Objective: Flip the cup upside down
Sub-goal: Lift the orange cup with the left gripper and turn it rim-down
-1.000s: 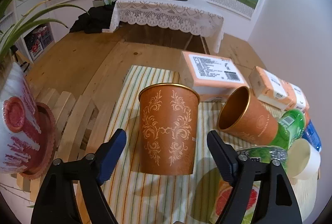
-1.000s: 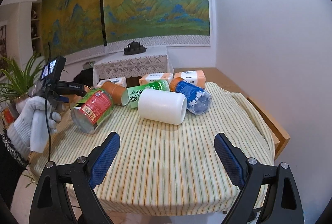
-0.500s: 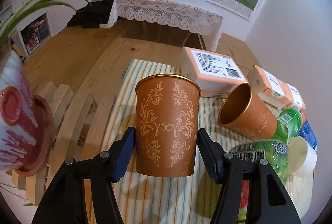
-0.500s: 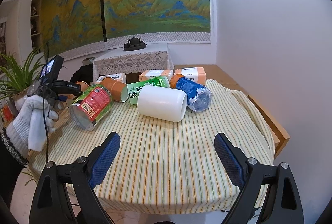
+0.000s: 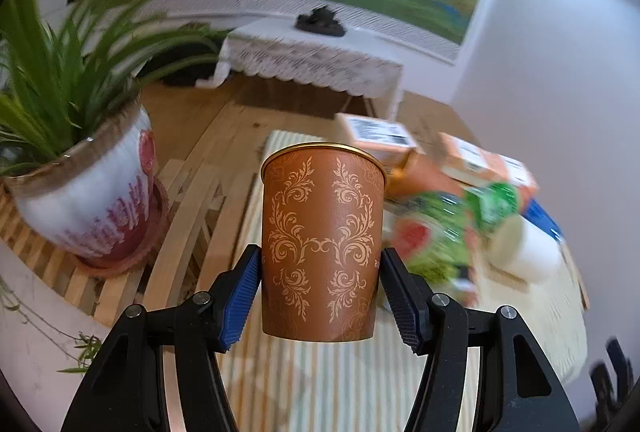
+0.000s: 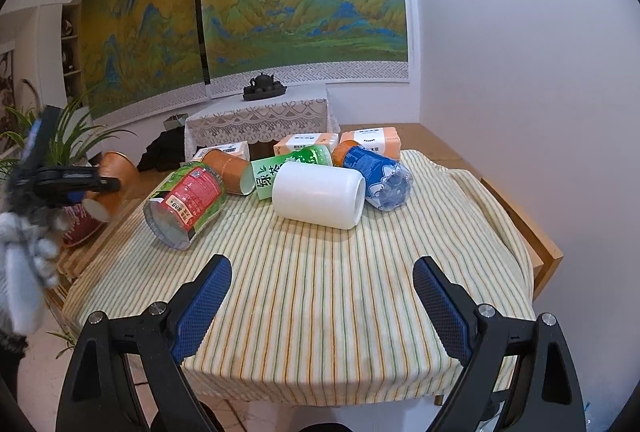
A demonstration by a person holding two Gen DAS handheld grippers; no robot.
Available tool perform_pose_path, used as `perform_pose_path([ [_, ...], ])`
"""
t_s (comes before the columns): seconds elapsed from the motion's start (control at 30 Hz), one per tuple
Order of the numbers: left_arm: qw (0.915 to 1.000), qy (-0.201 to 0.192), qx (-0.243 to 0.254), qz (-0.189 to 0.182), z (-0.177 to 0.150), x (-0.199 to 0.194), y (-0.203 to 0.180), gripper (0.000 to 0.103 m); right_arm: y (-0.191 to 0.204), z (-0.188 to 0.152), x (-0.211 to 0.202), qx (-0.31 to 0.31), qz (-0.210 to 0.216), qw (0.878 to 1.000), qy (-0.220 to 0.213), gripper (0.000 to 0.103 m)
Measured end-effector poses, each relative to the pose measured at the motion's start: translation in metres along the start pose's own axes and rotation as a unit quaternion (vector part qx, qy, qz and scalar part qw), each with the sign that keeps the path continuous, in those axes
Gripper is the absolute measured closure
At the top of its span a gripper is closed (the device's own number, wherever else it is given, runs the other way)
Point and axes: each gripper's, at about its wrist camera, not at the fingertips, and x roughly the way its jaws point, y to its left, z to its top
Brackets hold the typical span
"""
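Note:
My left gripper (image 5: 322,296) is shut on an orange paper cup (image 5: 322,244) with a gold scroll pattern and gold rim. The cup is lifted off the striped tablecloth (image 5: 316,384), mouth away from the camera. In the right wrist view the cup (image 6: 114,173) hangs tilted in the air at the far left, off the table's left edge, held by the left gripper (image 6: 96,185). My right gripper (image 6: 320,296) is open and empty above the near part of the striped tablecloth (image 6: 328,296).
On the table lie a second orange cup (image 6: 226,165), a red-green can (image 6: 186,205), a white cylinder (image 6: 320,191), a green bottle (image 6: 294,163), a blue bottle (image 6: 378,177) and orange packs (image 6: 372,139). A potted plant (image 5: 86,191) stands on a wooden slatted rack to the left.
My left gripper closed on the orange cup, then lifted it off the cloth and swung it left, tilting it. The right gripper has barely moved.

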Motion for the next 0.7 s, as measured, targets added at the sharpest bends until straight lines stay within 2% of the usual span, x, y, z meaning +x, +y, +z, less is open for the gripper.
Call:
perform_pose_path([
  [0.1, 0.9995, -0.003, 0.027, -0.018, -0.017, -0.025, -0.025, 0.039, -0.005, -0.004, -0.001, 0.009, 0.0, 1.0, 0.003, 0.013],
  [0.37, 0.9919, 0.02, 0.081, -0.096, -0.07, -0.039, -0.111, 0.039, -0.023, -0.017, -0.01, 0.026, -0.016, 1.0, 0.008, 0.013],
  [0.53, 0.9869, 0.053, 0.093, -0.121, -0.097, -0.014, -0.163, 0.039, -0.036, -0.021, -0.016, 0.035, -0.028, 0.999, 0.008, 0.013],
  [0.7, 0.9873, 0.082, 0.07, -0.117, -0.108, 0.024, -0.187, 0.039, -0.045, -0.024, -0.016, 0.043, -0.033, 0.998, 0.012, 0.013],
])
